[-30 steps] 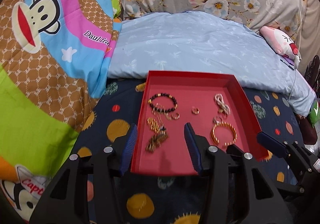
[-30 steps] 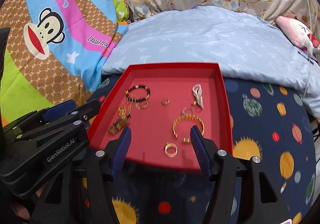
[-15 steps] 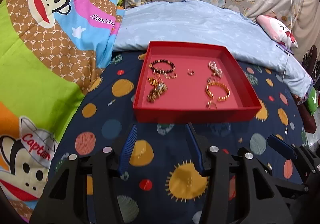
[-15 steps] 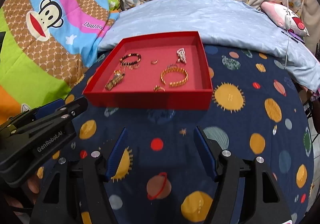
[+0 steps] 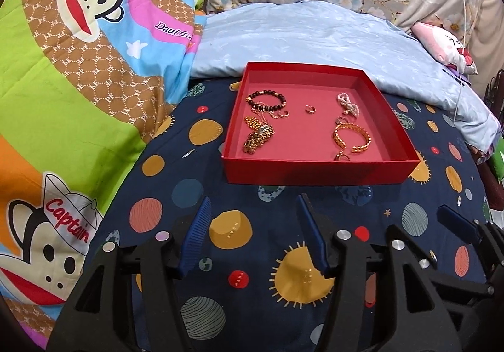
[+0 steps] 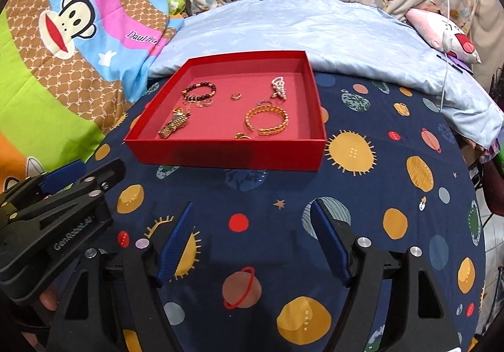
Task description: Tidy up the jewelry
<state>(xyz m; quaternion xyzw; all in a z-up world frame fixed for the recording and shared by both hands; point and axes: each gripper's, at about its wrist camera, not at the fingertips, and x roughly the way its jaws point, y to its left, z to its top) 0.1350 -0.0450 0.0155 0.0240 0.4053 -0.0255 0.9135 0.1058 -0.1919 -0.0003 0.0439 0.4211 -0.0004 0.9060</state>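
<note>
Jewelry lies spread inside a shallow red cardboard tray [image 5: 318, 167] that sits toward the far edge of a dark blue planet-print bedsheet [image 5: 230, 260]. By the tray's far left corner rests a dark beaded bracelet [image 5: 266, 100], and nearer along the left wall a gold link watch [image 5: 259, 138] lies tangled with a thin chain. A small gold ring [image 5: 310, 109] sits mid-tray, a pearl piece [image 5: 348, 103] lies near the far right corner, a gold chain-link cuff bangle [image 5: 351, 138] lies below it, and another small ring [image 5: 341, 157] lies just inside the near wall.

Both tools hang over the sheet, well short of the tray's near wall: the left gripper [image 5: 253, 234] and the right gripper [image 6: 252, 241] each have their blue pads spread wide with nothing between them.

Every visible piece lies in the tray already, so this fits either a finished sort or a pause before further grouping; the pictures do not settle which. Any further pick would, in my judgement, call for a steep approach over the near wall, pads narrowed around one piece only, since the watch and chain would drag each other.
</note>
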